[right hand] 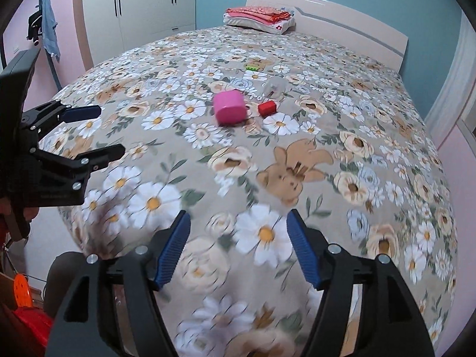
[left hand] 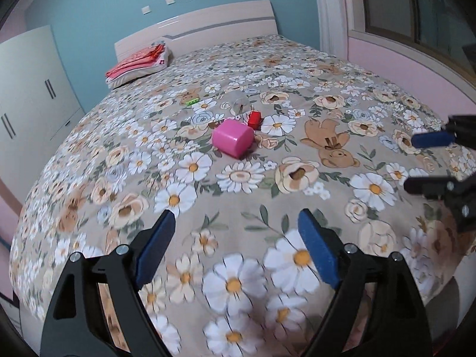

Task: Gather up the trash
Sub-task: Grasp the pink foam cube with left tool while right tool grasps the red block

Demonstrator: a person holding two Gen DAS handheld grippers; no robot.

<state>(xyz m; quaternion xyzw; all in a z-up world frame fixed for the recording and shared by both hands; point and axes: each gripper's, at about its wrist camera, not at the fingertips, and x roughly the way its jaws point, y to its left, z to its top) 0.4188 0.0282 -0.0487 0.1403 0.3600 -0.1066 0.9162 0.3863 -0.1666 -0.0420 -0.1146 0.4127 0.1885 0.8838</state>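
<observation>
My left tongs (left hand: 235, 248) angled down over the floral bed (left hand: 297, 59), spread wide and empty, my right tongs (right hand: 238, 248) likewise parted, empty, pink container (left hand: 232, 141) well ahead.

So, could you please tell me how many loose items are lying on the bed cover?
4: a pink cup mid-bed, a red box beside it, a clear container just behind, a green piece farther back. Others may be hidden.
</observation>
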